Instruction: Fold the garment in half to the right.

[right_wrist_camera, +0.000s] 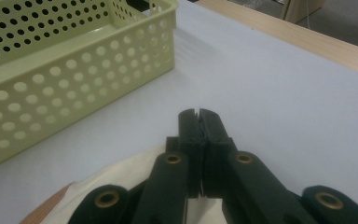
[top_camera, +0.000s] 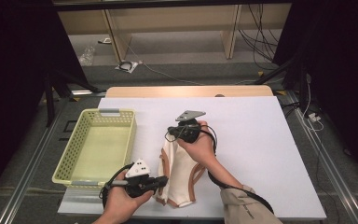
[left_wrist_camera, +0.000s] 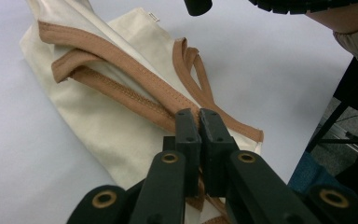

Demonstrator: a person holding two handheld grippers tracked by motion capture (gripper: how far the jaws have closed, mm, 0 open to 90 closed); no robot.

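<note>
Two grippers held one cream cloth bag (top_camera: 181, 171) between them on the white table (top_camera: 261, 140). Nearest the person, the left gripper (top_camera: 161, 180) had its jaws pressed together on the bag's near, brown-trimmed edge; in the left gripper view (left_wrist_camera: 198, 116) the tips met on the brown hem. The bag's long axis ran away from the person, near end at the table's front edge, far end toward the middle. At that far end the right gripper (top_camera: 173, 132) pointed left, and in the right gripper view (right_wrist_camera: 198, 116) its jaws were pressed together with cream cloth bunched beneath them; whether cloth sat between the tips I could not tell for sure, though it looked pinched. Two brown handles (left_wrist_camera: 193, 70) lay slack on the cloth.

One yellow basket (top_camera: 121, 112), with nothing in it, stood just left of the bag, roughly parallel to it. The coming move seemingly turned on this: the basket lay straight ahead of the right gripper's jaws, near, with the left gripper beside its near corner.
</note>
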